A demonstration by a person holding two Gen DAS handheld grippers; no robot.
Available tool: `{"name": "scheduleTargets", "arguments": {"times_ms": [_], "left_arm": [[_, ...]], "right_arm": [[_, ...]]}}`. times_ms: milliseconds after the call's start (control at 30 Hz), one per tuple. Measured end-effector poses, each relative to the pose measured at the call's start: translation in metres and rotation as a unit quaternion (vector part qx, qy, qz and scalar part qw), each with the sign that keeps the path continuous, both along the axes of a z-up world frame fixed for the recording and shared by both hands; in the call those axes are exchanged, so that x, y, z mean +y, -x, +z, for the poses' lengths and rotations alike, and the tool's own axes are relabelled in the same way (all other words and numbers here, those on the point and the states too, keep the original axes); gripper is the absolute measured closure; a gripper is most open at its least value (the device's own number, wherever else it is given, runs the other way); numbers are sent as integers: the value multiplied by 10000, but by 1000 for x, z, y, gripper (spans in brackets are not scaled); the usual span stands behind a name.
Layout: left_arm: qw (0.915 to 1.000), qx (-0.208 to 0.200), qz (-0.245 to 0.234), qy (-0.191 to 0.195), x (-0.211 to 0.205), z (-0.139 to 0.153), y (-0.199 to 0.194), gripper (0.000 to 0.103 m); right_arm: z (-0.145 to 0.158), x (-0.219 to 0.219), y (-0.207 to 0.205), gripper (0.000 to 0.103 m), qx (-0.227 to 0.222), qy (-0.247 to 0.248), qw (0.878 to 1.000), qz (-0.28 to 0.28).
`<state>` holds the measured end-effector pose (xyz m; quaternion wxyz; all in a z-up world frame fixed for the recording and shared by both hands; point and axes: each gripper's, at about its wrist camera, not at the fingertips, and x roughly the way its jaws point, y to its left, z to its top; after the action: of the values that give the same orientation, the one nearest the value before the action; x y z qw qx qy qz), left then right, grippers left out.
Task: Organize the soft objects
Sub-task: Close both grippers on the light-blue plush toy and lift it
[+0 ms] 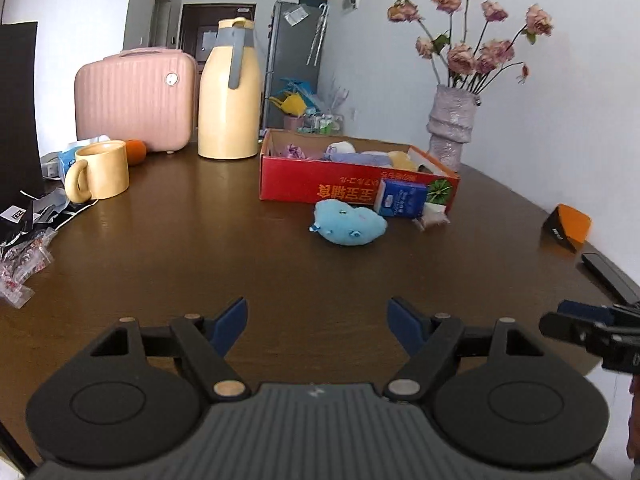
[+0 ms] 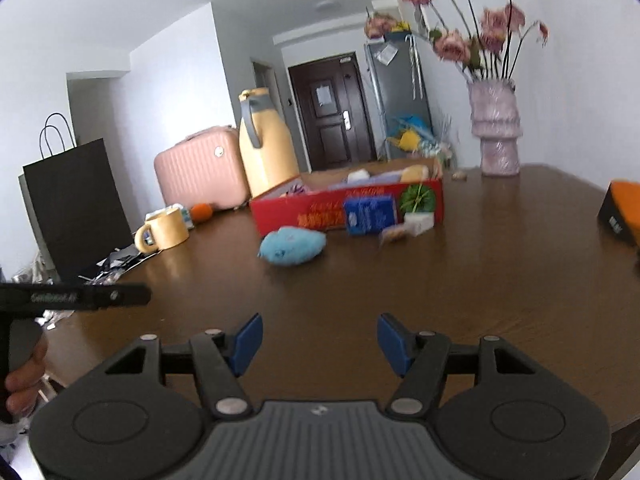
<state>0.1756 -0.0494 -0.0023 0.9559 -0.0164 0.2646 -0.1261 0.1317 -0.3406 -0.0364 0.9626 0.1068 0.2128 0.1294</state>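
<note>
While the pale blue plush toy [image 1: 349, 225] lies loose on the dark brown wooden table [image 1: 208, 248], just in front of the red cardboard box [image 1: 320, 184] that already holds several pastel soft things, the step in hand looks like the approach to a pick, nothing yet being grasped. A blue and white tissue packet [image 1: 401, 198] leans against the box front just beside the plush, with a small whitish item [image 1: 434, 216] next to it. Both tools hang back over the near table, well apart from the toy: the left gripper [image 1: 316, 322] has its blue-padded fingers spread wide and empty, and the right gripper [image 2: 319, 343] is likewise spread and empty. The next move probably calls for one gripper to travel forward, straddle the plush, close softly, then lift it over the box wall. Only the right wrist view shows the tall black paper bag [image 2: 76, 204] with cord handles and the person's fingers around the left tool's handle; it is also blurrier. Only the left wrist view shows the crinkled clear wrappers [image 1: 22, 268] at the left edge and a flat black bar [image 1: 610, 274] at the right edge.
</note>
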Motion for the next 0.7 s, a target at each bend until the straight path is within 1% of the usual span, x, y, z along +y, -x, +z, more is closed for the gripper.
{"name": "scheduleTargets", "arguments": {"times_ms": [100, 267, 333, 367, 400, 433, 467, 500, 533, 567, 633, 700], "left_arm": [[9999, 104, 10, 6, -4, -3, -12, 24], [9995, 305, -71, 69, -12, -12, -36, 25], [9990, 422, -17, 145, -13, -13, -52, 26], [9987, 454, -4, 213, -12, -13, -63, 27], [9986, 466, 7, 255, -12, -13, -74, 29], [9986, 460, 33, 274, -13, -13, -88, 31], [9987, 430, 70, 275, -14, -12, -101, 33], [9987, 414, 103, 286, -15, -12, -115, 35], [9984, 448, 100, 335, -15, -12, -134, 35], [9979, 498, 28, 422, -16, -12, -151, 35], [9948, 757, -198, 647, -17, -14, -188, 35], [9906, 941, -503, 857, -19, -19, -214, 40]], "right_arm": [[-2, 0, -8, 40, 59, 26, 9999, -93], [-5, -4, -25, 40, 228, -208, 9995, -65], [-5, -7, -41, 40, 347, -404, 9986, -56], [-5, -8, -50, 42, 404, -539, 9977, -29], [-5, -9, -62, 43, 485, -679, 9965, -6], [-5, -11, -74, 47, 559, -801, 9952, 9], [-4, -11, -89, 49, 636, -933, 9936, 11], [-3, -10, -104, 49, 696, -1044, 9921, 24], [-3, -8, -121, 49, 730, -1136, 9908, 66], [-3, -5, -138, 51, 766, -1211, 9896, 100], [-5, 1, -172, 53, 846, -1312, 9876, 170], [-6, 8, -202, 55, 889, -1397, 9860, 217]]}}
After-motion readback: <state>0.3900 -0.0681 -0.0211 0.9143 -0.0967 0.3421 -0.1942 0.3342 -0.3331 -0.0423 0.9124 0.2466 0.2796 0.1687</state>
